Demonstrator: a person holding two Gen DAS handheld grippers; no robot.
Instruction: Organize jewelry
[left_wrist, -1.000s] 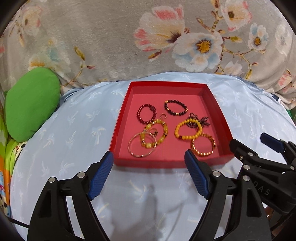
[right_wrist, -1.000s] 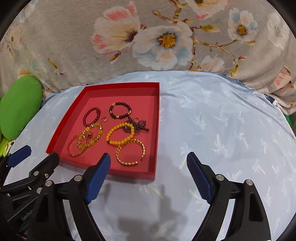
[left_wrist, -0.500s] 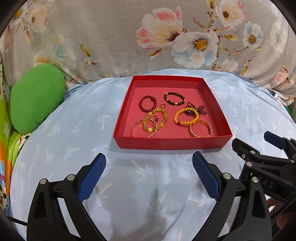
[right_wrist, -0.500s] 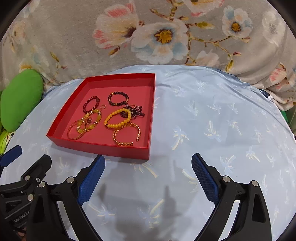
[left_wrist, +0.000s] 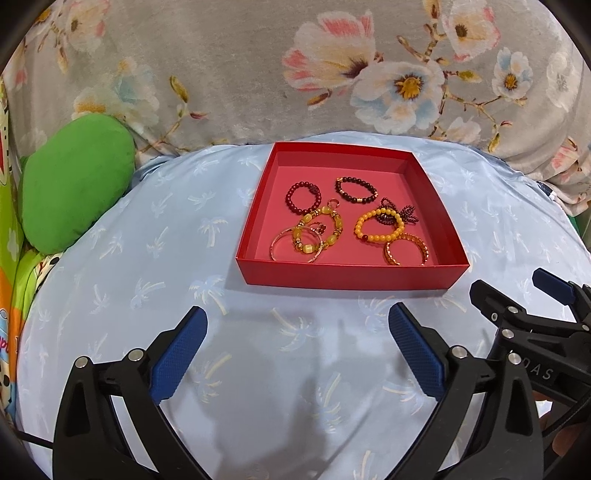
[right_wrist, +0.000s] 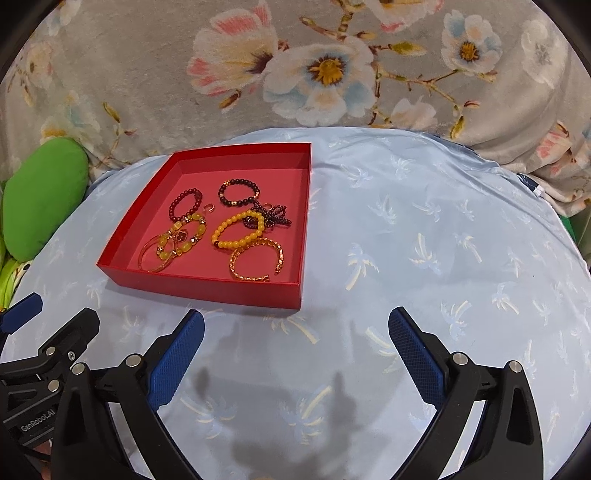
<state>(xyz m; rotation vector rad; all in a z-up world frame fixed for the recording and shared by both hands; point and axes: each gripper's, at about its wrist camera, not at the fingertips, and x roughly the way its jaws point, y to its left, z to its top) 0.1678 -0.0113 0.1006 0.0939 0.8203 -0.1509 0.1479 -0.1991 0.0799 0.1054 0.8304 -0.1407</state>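
Bracelets (left_wrist: 347, 225) lie together in the red tray (left_wrist: 351, 275) on the blue cloth (left_wrist: 147, 258). Left tool (left_wrist: 297, 341) and right tool (right_wrist: 295, 341) hover short of it, each spread apart and empty. I'd judge nothing remains outside; back off level.

7 bracelets (left_wrist: 378, 225), 1 tray (left_wrist: 351, 280).
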